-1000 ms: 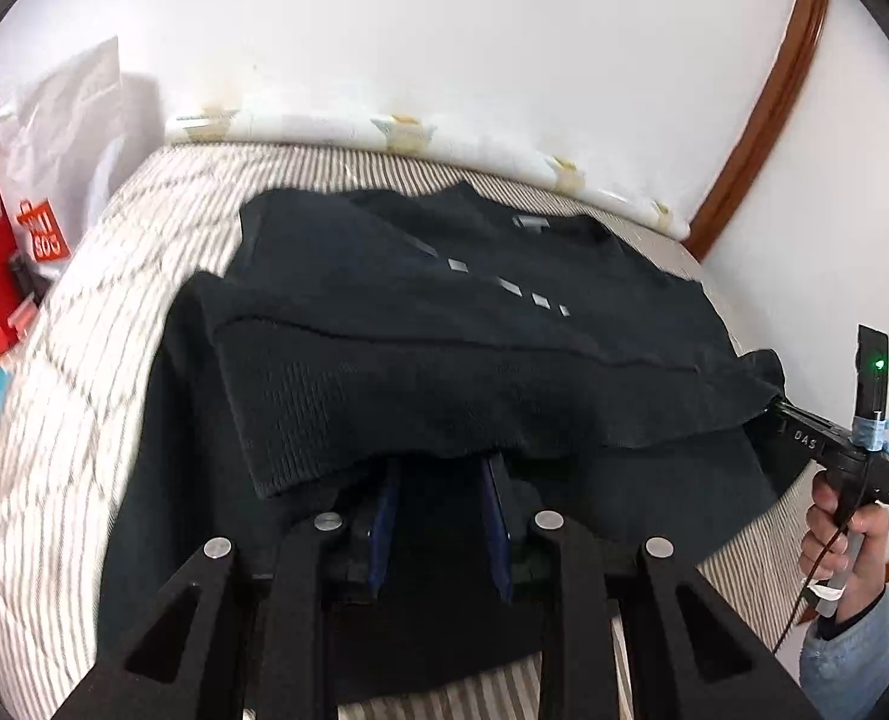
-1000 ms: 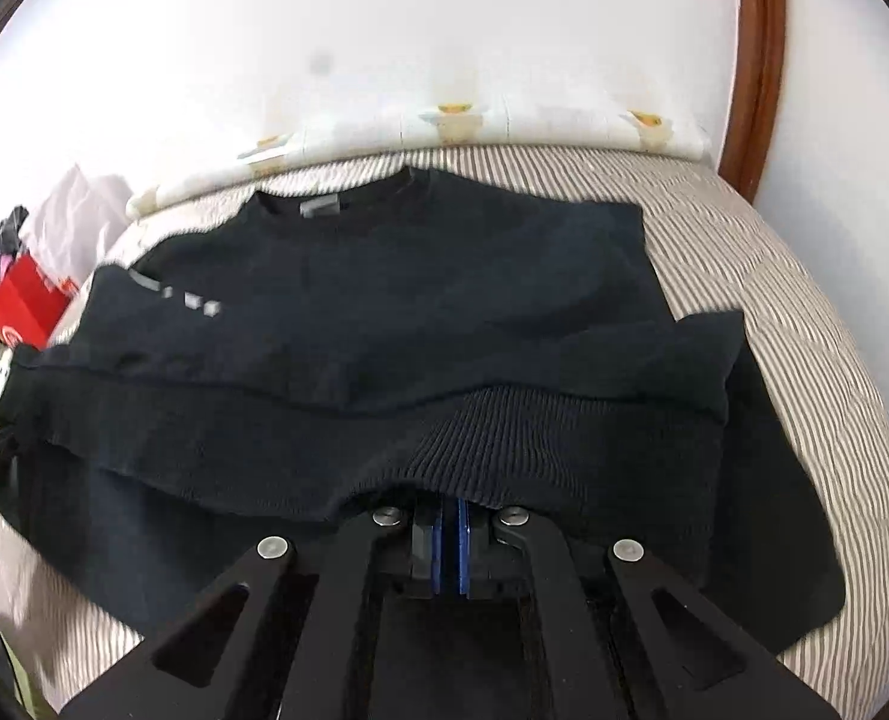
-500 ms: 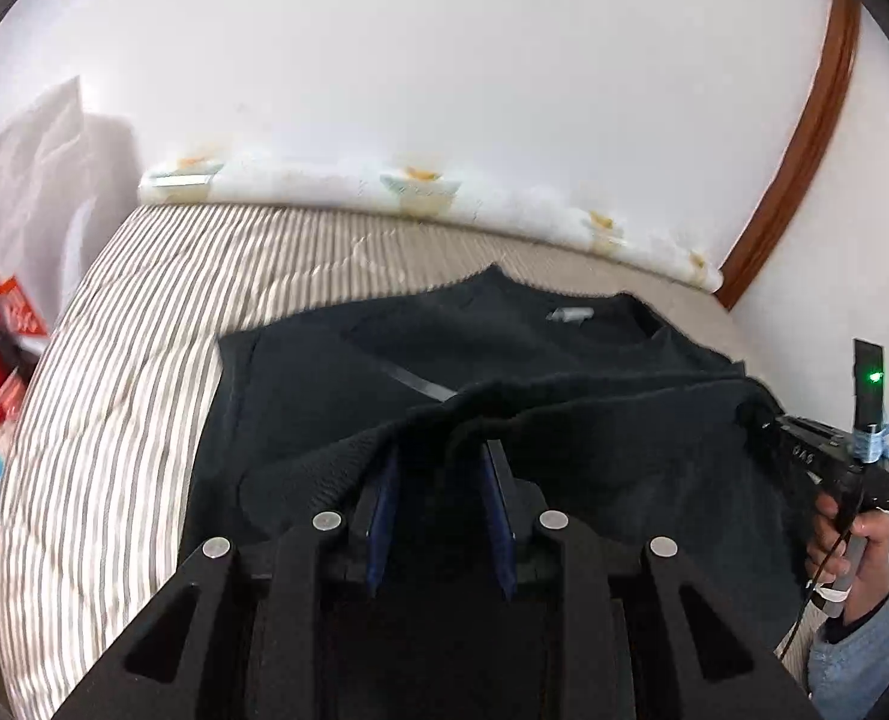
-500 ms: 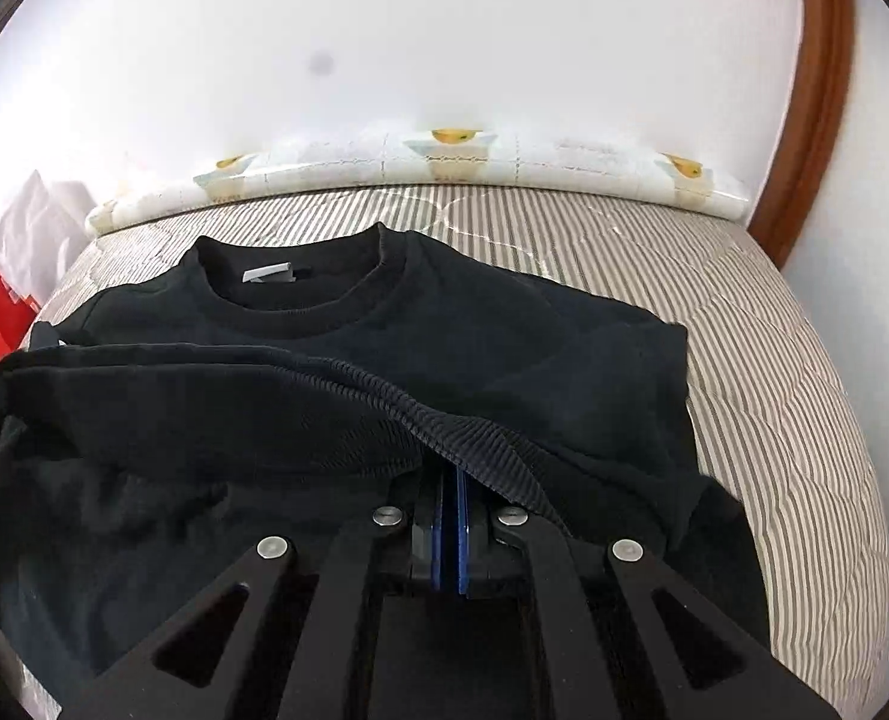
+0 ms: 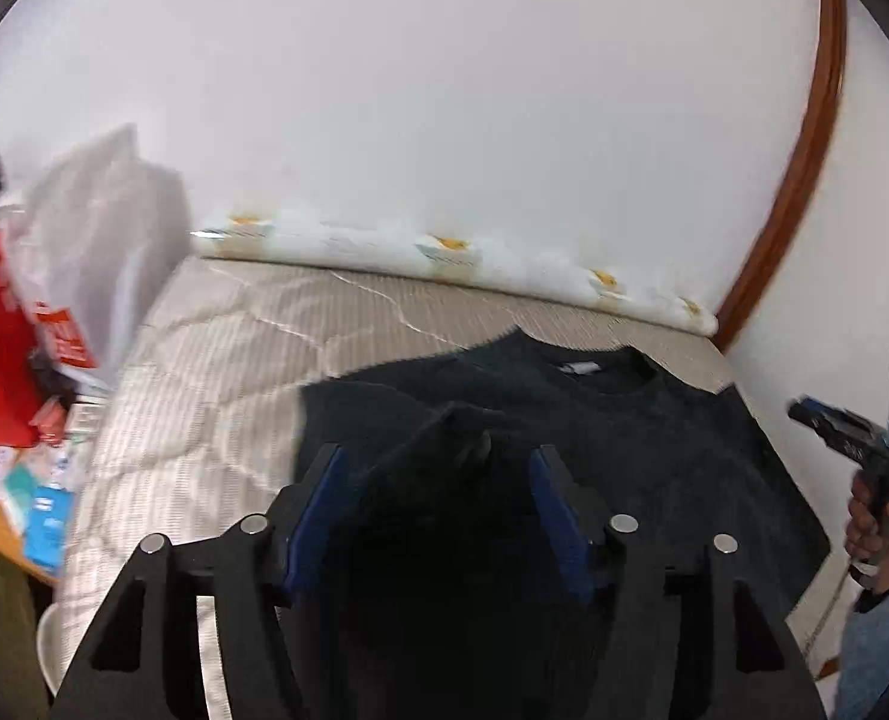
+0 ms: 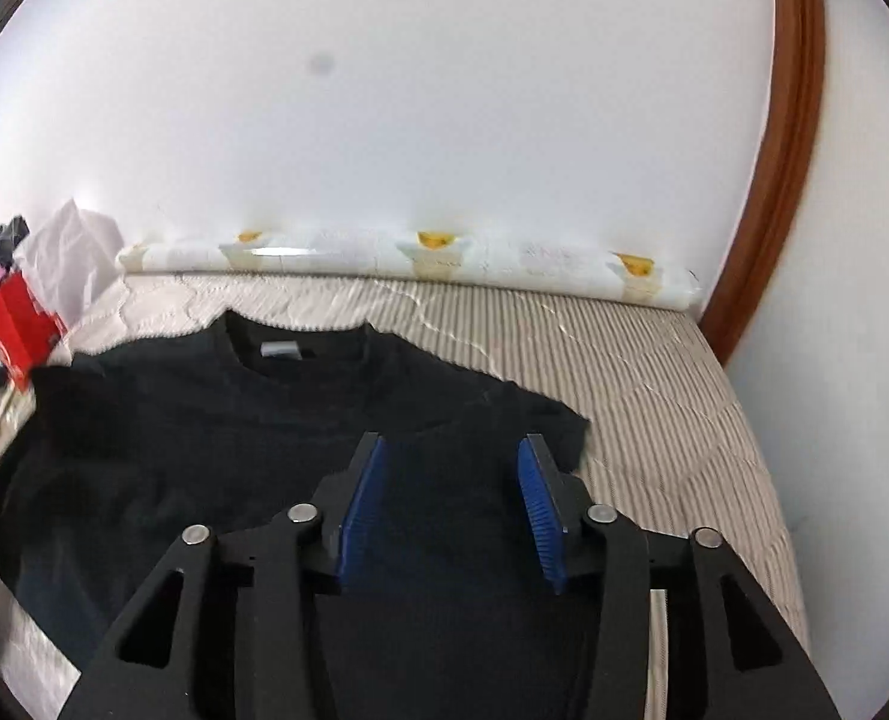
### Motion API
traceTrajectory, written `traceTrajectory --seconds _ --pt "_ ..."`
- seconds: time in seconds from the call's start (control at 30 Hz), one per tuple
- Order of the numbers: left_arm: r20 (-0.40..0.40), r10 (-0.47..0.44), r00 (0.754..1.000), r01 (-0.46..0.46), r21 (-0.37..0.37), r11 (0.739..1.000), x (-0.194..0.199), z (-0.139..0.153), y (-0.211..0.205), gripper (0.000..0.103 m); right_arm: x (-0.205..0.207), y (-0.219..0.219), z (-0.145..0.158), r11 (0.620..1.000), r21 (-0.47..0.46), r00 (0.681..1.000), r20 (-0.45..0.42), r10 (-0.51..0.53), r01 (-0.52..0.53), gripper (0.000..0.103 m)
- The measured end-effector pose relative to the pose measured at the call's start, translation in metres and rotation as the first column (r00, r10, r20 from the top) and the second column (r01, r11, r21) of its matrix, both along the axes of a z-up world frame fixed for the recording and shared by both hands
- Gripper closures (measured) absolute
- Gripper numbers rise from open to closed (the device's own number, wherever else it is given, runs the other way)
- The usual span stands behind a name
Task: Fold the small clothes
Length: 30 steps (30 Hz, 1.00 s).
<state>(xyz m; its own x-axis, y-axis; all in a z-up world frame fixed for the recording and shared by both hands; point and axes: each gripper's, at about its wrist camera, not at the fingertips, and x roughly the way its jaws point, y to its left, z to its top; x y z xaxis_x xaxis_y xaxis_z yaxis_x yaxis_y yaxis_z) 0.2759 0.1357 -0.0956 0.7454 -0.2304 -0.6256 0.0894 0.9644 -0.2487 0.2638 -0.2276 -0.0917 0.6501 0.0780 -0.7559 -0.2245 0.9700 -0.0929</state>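
Lying folded, sweater [image 6: 204, 438] mid-bed [image 6: 654, 396]

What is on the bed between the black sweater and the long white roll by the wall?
Nothing but bare striped bedcover. In the right wrist view it runs open from the black sweater's collar up to the white patterned roll.

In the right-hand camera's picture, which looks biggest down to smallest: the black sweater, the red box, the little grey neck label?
1. Black sweater
2. Red box
3. Grey neck label

The box sits off at the edge, so it may look small.
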Motion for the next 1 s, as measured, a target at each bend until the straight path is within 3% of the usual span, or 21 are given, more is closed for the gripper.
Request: traceTrajectory --seconds 0.2,0.43,0.47,0.5,0.53,0.57,0.6,0.67,0.87,0.93,1.0 --pt "-0.069 0.029 0.997 -0.026 0.045 0.999 0.003 -0.014 0.016 0.041 0.000 -0.020 -0.033 0.999 -0.004 0.997 -0.067 -0.036 0.036 0.050" --pt "-0.120 0.012 0.993 0.003 0.126 0.992 0.044 -0.037 -0.001 0.042 0.047 -0.029 -0.067 0.996 -0.031 0.990 -0.112 -0.083 0.080 0.050" --pt "-0.132 0.025 0.991 -0.004 0.157 0.988 0.050 -0.042 -0.004 0.044 0.055 -0.030 -0.071 0.997 -0.031 0.989 -0.127 -0.081 0.077 0.051" --pt "-0.152 0.040 0.988 -0.011 0.185 0.983 0.058 -0.047 -0.007 0.054 0.063 -0.029 -0.077 0.996 -0.040 0.985 -0.148 -0.086 0.081 0.052" --pt "-0.169 0.036 0.985 -0.005 0.181 0.983 0.063 -0.050 -0.008 0.060 0.069 -0.027 -0.081 0.995 -0.048 0.983 -0.161 -0.091 0.084 0.061" --pt "-0.187 0.027 0.982 0.004 0.162 0.987 0.066 -0.052 -0.007 0.078 0.073 -0.026 -0.084 0.995 -0.051 0.981 -0.172 -0.089 0.082 0.067" --pt "-0.189 0.030 0.982 -0.001 0.154 0.988 0.066 -0.052 -0.007 0.089 0.075 -0.024 -0.085 0.994 -0.067 0.982 -0.162 -0.094 0.084 0.078" --pt "-0.148 0.049 0.988 -0.027 0.143 0.989 0.063 -0.045 -0.007 0.093 0.072 -0.024 -0.080 0.996 -0.059 0.989 -0.130 -0.071 0.063 0.087" --pt "-0.045 0.084 0.995 -0.080 0.097 0.992 0.071 -0.016 -0.013 0.093 0.060 -0.050 -0.028 0.993 0.108 0.998 0.054 -0.044 0.038 0.089" --pt "-0.058 0.099 0.993 -0.092 0.105 0.990 0.086 -0.018 -0.017 0.093 0.070 -0.056 -0.026 0.992 0.109 0.996 0.050 -0.075 0.069 0.089" --pt "-0.099 0.113 0.989 -0.101 0.114 0.988 0.102 -0.029 -0.021 0.093 0.089 -0.062 -0.043 0.989 0.097 0.994 -0.029 -0.107 0.110 0.089"
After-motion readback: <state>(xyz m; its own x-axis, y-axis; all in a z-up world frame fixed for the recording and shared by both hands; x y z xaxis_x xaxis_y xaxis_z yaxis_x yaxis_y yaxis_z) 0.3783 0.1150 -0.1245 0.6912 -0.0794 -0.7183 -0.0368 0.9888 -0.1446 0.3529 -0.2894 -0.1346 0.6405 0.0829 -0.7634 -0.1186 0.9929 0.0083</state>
